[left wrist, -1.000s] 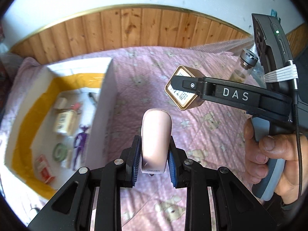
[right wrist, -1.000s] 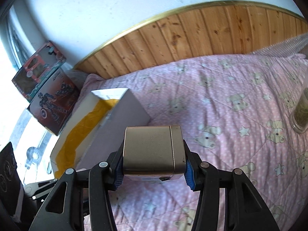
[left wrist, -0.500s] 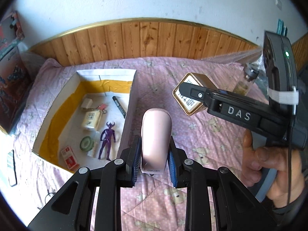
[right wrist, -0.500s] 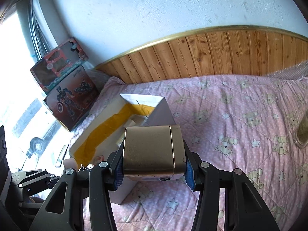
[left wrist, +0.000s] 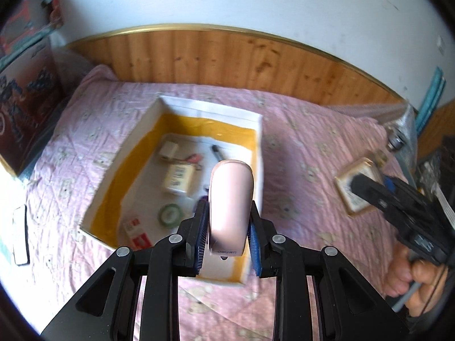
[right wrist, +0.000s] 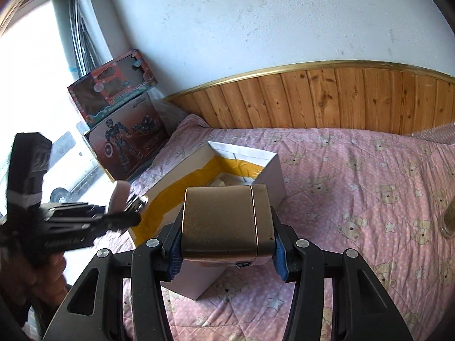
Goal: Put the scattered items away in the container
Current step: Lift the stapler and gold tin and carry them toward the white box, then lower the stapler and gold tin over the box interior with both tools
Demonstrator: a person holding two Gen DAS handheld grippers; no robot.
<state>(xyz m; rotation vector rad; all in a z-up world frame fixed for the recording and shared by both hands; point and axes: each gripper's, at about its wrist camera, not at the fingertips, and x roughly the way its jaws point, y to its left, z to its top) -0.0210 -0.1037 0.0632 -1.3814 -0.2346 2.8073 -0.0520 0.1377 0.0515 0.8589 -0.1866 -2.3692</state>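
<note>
My left gripper (left wrist: 227, 244) is shut on a pale pink rounded case (left wrist: 230, 207) and holds it above the white box with a yellow lining (left wrist: 182, 110) on the bed. My right gripper (right wrist: 227, 253) is shut on a gold rectangular tin (right wrist: 224, 221) and holds it above the bed, near the box's right corner (right wrist: 267, 170). The box holds several small items: a cream carton (left wrist: 178, 179), a green tape roll (left wrist: 170, 214), a red-and-white pack (left wrist: 136, 231), a black pen (left wrist: 217, 152). The right gripper with the tin (left wrist: 355, 190) shows at the right in the left wrist view.
A pink bear-print quilt (right wrist: 355, 182) covers the bed. Wooden panelling (right wrist: 341, 99) runs behind it. Toy boxes (right wrist: 122, 119) stand at the bed's left end. A glass jar (right wrist: 449, 216) stands at the far right. A phone (left wrist: 20, 233) lies at the left edge.
My left gripper has moved left and over the box with the pink case. My right gripper has drawn back and risen, so the box sits closer to centre in its view.
</note>
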